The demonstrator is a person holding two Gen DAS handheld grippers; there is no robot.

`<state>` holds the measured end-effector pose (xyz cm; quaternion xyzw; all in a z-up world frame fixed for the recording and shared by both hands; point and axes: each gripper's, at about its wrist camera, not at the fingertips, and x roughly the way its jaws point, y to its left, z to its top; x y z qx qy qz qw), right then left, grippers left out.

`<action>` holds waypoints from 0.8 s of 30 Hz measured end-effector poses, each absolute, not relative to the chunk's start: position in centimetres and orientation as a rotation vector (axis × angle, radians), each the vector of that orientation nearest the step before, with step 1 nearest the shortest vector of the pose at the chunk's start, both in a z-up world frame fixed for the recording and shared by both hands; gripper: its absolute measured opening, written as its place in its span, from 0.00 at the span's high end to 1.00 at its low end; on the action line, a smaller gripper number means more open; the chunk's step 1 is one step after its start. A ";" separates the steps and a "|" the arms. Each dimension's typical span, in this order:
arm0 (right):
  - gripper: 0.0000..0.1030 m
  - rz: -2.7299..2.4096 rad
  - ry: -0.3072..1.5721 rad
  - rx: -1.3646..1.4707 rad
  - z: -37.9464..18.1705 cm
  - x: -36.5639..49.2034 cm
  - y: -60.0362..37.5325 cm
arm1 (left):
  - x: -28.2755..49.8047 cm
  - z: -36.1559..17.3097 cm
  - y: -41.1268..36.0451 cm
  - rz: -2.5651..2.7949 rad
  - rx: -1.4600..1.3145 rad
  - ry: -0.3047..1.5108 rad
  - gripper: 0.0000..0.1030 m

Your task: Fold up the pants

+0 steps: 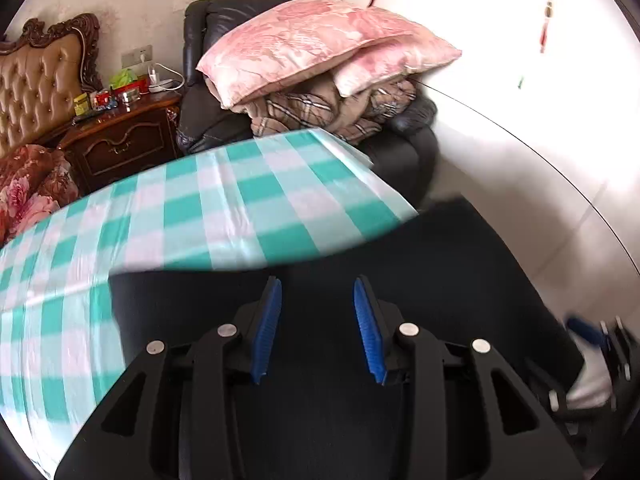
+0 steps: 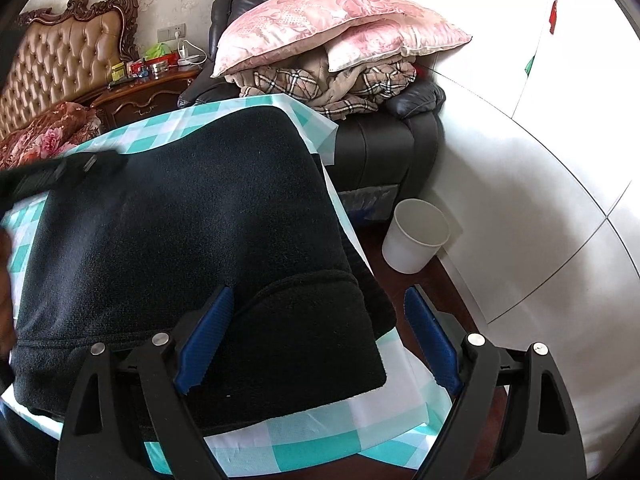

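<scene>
Right wrist view: one pair of black pants lies folded on the checked cloth, long axis running from the near edge toward the far corner, a folded flap on top at the near end. The right gripper has its jaws spread wide; the flap lies between and under them, untouched by the right finger. Left wrist view: the left gripper hangs over the pants, jaws spread, nothing pinched. Two pink pillows sit stacked on one armchair. One white bin stands on the floor.
</scene>
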<state>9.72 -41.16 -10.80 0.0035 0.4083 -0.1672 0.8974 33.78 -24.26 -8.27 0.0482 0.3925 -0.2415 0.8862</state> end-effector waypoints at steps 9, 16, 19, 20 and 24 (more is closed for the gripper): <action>0.20 -0.346 0.852 0.017 -10.9 9.7 -41.2 | 37.0 -12.2 -28.5 -0.528 0.177 0.930 0.49; 0.19 -0.361 0.829 0.026 -8.5 8.0 -40.4 | 30.3 -7.4 -23.3 -0.551 0.071 0.850 0.11; 0.19 -0.368 0.824 0.060 -6.9 6.2 -39.7 | 25.1 -6.1 -20.4 -0.523 0.073 0.842 0.02; 0.19 -0.370 0.819 0.069 -6.5 5.6 -39.5 | 23.7 -5.9 -19.8 -0.513 0.085 0.837 0.02; 0.19 -0.373 0.800 0.092 -4.9 2.6 -38.2 | 18.5 -5.2 -17.7 -0.537 0.075 0.821 0.02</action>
